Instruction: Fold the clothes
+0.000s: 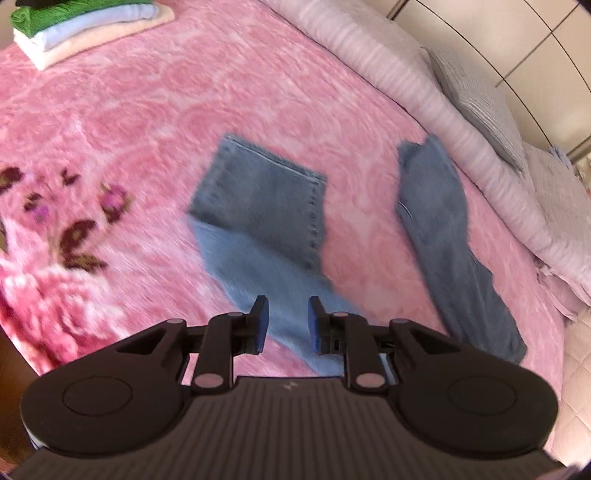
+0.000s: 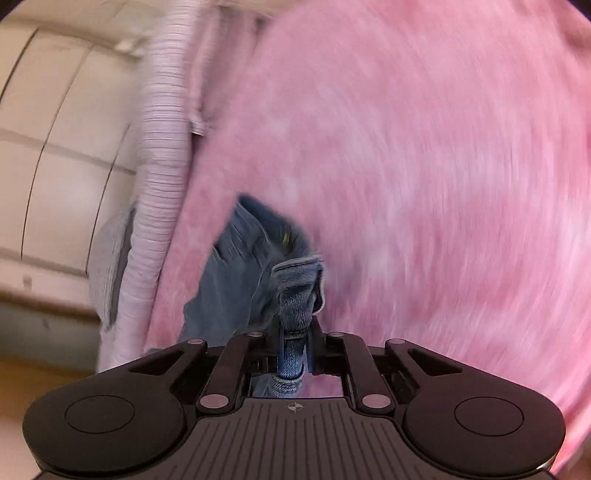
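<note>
A pair of blue jeans (image 1: 266, 214) lies on the pink blanket (image 1: 147, 122), one leg folded back on itself, the other leg (image 1: 450, 236) stretched out to the right. My left gripper (image 1: 286, 325) hovers open above the near part of the folded leg, nothing between its blue pads. In the right wrist view, my right gripper (image 2: 293, 332) is shut on a bunched denim edge of the jeans (image 2: 236, 280), which hang from it toward the bed's left side. That view is motion-blurred.
A stack of folded clothes (image 1: 81, 29), green, pale blue and cream, rests at the bed's far left corner. A lilac bedspread roll (image 1: 424, 110) and grey pillow (image 1: 476, 99) line the right side. Cream cabinet doors (image 2: 55, 147) stand beyond the bed.
</note>
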{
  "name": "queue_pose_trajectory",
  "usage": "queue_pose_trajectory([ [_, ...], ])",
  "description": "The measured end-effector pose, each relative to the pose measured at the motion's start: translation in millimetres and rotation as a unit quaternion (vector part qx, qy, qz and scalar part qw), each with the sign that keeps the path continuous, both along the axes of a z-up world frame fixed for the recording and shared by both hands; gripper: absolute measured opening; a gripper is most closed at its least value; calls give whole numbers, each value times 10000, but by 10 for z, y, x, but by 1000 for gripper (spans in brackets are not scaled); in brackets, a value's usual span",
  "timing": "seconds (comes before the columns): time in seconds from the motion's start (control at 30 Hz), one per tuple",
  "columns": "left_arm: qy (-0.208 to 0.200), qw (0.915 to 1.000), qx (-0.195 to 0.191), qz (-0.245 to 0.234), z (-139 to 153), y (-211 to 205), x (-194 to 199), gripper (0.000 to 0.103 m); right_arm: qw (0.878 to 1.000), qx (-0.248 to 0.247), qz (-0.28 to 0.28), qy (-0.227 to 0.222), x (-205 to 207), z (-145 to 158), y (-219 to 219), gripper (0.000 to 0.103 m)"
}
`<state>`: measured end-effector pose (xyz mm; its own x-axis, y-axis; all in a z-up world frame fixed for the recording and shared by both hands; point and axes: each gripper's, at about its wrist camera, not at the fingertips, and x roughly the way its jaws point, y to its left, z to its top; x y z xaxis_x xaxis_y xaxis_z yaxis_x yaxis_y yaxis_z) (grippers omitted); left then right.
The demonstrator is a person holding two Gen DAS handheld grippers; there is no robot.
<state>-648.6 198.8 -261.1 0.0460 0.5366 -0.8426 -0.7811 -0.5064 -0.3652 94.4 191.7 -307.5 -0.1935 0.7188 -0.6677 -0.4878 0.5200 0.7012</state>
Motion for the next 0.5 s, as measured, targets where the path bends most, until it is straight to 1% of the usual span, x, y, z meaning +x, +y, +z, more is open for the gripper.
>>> queue_pose_trajectory([
  [0.03,21,10000,-8,35,-19,3,-52,19,10000,20,-45,-29,25,9,10,10],
  [0.1,52,9999,-79,139,-94,18,-154,24,9997,-74,-236,-21,82,-30,-31,10],
  [0.2,-18,9993,-242,296,-287,109,-295,25,9984,-215,-522,-8,168,-90,-93,12],
  [0.3,-186,9990,-274,311,-438,278,-390,25,9961,-355,-808,5,254,-149,-154,24],
  [0.4,-198,9987,-277,370,-553,489,-433,26,9928,-495,-1093,18,340,-208,-216,48],
  [0.5,-316,9978,-270,514,-687,704,-530,27,9884,-634,-1377,30,426,-268,-278,50],
])
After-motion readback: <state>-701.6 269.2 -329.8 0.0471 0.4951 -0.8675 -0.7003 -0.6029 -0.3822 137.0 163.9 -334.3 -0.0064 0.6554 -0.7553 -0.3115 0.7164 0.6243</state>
